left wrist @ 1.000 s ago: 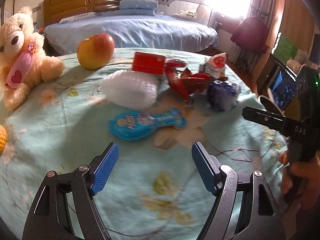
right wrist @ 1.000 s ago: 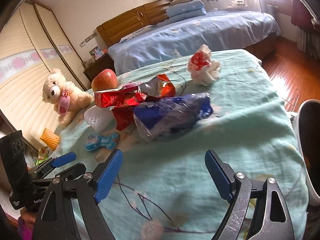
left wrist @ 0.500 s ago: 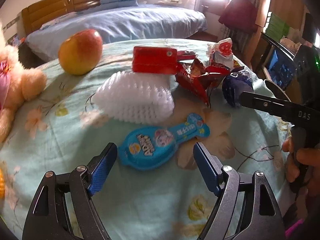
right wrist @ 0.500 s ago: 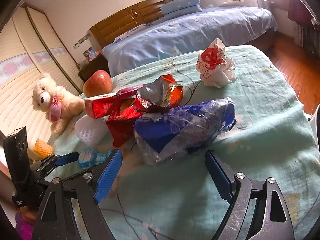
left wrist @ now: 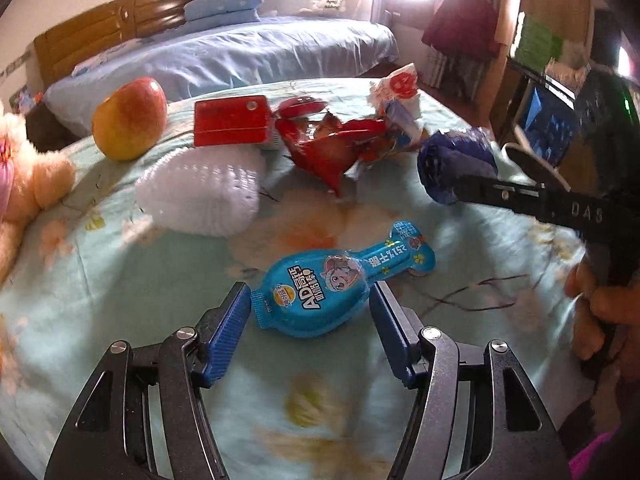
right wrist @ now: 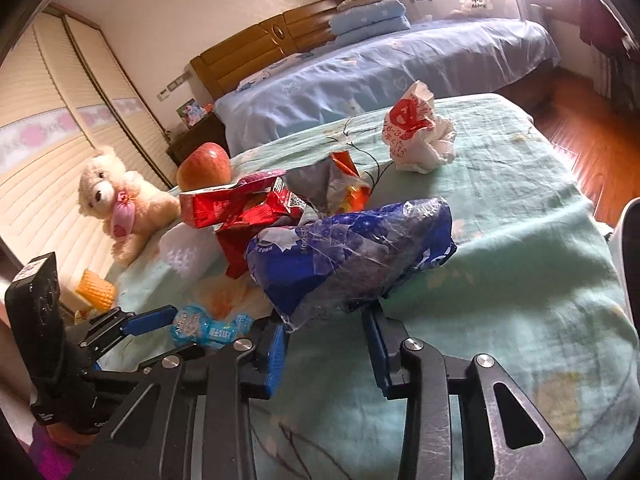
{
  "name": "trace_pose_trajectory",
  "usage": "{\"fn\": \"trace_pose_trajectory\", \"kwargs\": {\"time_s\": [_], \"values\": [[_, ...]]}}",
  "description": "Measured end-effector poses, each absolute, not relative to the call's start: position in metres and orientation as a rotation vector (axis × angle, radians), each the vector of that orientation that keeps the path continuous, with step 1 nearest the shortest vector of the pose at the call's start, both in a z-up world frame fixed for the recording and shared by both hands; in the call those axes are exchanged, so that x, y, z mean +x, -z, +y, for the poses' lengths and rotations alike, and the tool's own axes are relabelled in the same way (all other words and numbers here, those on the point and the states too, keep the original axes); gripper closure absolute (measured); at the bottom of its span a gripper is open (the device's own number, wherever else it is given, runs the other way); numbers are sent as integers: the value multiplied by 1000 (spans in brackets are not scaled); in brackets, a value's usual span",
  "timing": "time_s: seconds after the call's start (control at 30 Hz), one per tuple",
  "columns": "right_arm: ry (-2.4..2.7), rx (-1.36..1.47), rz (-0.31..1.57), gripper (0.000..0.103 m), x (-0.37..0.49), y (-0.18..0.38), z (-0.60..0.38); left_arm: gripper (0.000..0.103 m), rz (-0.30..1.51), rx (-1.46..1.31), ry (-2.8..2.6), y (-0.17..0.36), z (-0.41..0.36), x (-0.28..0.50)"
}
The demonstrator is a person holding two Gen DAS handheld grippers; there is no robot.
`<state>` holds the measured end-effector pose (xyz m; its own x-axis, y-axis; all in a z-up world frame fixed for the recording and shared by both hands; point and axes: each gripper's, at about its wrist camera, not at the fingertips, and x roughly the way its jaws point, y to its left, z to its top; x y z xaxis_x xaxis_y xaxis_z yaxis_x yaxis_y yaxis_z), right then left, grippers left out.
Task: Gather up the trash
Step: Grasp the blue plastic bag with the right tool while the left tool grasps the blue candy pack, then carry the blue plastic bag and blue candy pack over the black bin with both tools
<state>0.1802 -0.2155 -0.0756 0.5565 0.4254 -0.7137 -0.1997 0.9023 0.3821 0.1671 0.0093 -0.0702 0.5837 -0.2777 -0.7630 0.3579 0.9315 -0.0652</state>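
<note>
The light-blue snack packet (left wrist: 344, 280) lies flat on the green floral bedspread (left wrist: 120, 280), low in the centre of the left wrist view, its rounded end between the blue fingers (left wrist: 228, 332) of the left gripper (left wrist: 310, 320). Those fingers are closing, the left one at the packet's edge, though whether either presses on it is hard to tell. In the right wrist view the crumpled dark-blue bag (right wrist: 352, 248) sits at mid-frame, its lower end between the fingers of the right gripper (right wrist: 326, 350), which are also closing on it; the pads seem to touch the plastic.

Just behind the bag lie a torn red wrapper (right wrist: 256, 216) and a red carton (right wrist: 212, 204), touching each other. A crumpled white and red paper (right wrist: 420, 136) rests apart, toward the upper right of that frame. In the left wrist view a white foam net (left wrist: 204, 196) lies left of centre, with an apple (left wrist: 130, 120) behind it at upper left. A cream teddy bear (right wrist: 120, 204) sits at the left edge of the bedspread. A hand (left wrist: 600, 312) grips the right gripper's handle at the right edge of the left wrist view.
</note>
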Motion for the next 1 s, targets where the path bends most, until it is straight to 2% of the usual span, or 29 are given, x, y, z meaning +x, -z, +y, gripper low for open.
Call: {"fn": "trace_pose_trajectory", "kwargs": {"time_s": [1.0], "values": [[-182,348,842,67,114,57,-352,41,873,7,490,59,-114,148]]}}
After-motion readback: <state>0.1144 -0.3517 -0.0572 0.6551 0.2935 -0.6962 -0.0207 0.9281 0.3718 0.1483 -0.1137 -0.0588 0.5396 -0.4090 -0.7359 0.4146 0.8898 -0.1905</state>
